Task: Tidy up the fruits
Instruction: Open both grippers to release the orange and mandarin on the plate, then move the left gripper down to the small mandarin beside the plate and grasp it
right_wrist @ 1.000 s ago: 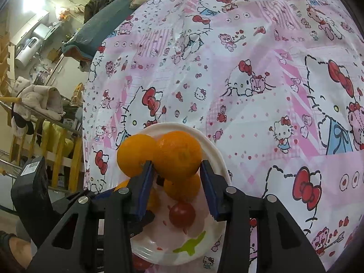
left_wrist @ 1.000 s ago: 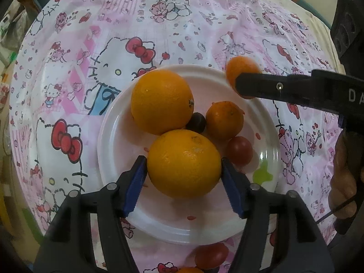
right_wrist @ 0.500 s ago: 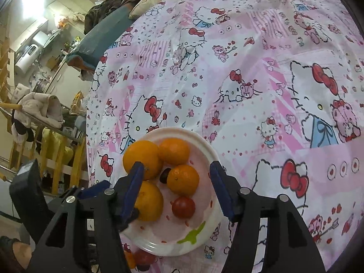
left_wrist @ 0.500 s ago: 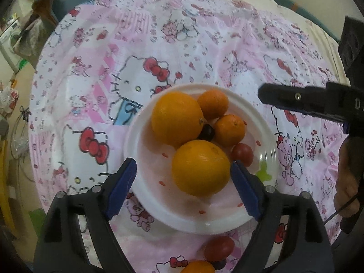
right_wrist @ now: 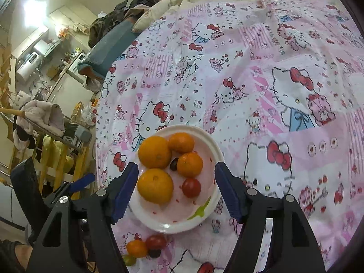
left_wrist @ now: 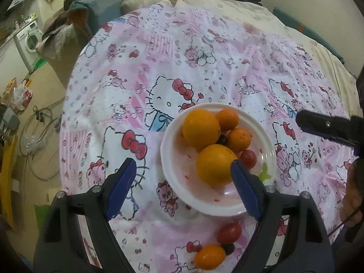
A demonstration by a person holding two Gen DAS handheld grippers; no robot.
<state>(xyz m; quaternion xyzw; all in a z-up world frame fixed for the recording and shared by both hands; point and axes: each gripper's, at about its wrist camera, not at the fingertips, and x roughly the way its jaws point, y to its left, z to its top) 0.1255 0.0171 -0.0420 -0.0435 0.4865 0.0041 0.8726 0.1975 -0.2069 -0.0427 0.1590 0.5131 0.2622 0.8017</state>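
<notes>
Oranges (right_wrist: 155, 185) on plate (right_wrist: 211, 150); left hand-held gripper (left_wrist: 183, 188), right hand-held gripper (right_wrist: 176, 193) both spread, empty.

Four oranges (right_wrist: 154, 152) lie on the plate (right_wrist: 211, 143); nearer, loose tomatoes (right_wrist: 156, 241) beside it.

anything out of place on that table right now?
Yes: a few small fruits lie loose on the tablecloth just off the near rim of the white plate: an orange one, a red tomato, a dark berry and a greenish one. The other fruit is on the plate.
</notes>
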